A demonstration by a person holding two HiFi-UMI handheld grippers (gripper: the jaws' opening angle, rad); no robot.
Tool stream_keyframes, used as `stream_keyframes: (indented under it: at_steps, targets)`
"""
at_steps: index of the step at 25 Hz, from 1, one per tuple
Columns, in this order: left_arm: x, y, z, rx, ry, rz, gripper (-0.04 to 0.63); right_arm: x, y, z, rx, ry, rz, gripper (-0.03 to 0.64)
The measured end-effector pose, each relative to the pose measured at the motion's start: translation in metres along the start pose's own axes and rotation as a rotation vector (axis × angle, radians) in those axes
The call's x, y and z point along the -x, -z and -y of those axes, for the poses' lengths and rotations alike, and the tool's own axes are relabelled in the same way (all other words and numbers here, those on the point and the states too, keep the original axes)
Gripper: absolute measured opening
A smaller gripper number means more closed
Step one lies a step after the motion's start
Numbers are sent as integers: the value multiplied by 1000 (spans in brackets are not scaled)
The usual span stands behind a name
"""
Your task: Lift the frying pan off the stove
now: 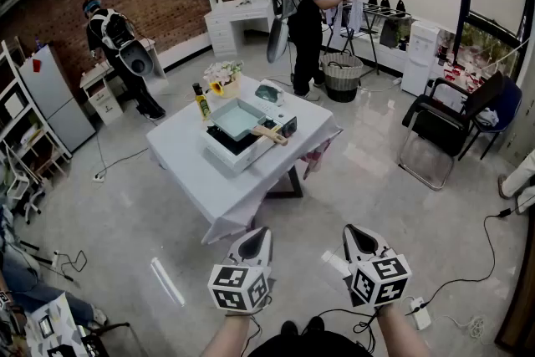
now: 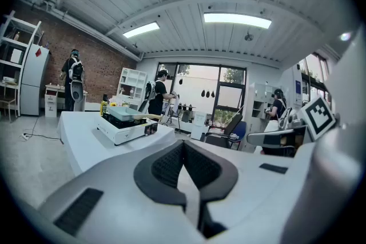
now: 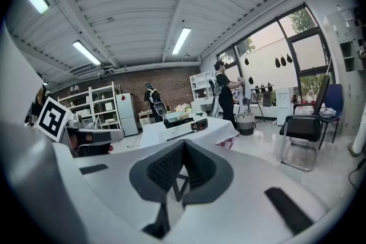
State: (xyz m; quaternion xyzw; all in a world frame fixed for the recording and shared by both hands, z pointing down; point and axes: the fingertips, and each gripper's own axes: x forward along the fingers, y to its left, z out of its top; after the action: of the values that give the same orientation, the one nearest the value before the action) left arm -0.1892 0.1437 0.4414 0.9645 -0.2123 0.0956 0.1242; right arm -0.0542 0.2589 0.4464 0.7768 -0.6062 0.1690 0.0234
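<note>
Both grippers closed and empty, well short of the table.
Left gripper (image 2: 183, 146): jaws pressed together, nothing between them. Right gripper (image 3: 182, 144): same. Both are held side by side over the floor, well apart from the white-clothed table (image 1: 188, 171). The pale teal frying pan (image 1: 236, 118), with a wooden handle, sits on the stove (image 1: 238, 150) mid-table.
</note>
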Motion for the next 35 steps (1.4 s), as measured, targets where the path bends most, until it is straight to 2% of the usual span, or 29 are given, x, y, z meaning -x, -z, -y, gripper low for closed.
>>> stream_keyframes:
  at_steps: [12,15,19,30,35]
  targets:
    - [-16,2,5,3,34,-25,15,-2,-4,25,-66,38,31,3]
    - [-21,5,9,5,34,-26,18,-3,2,32,-93,25,26,49]
    - [-30,6,11,6,25,-27,72,-7,5,41,-113,-5,10,104]
    - [-51,7,-1,52,-62,-35,139,-23,10,62,-142,-65,-18,170]
    - [-72,5,-16,60,-73,-40,143,-46,8,74,-163,-70,-21,193]
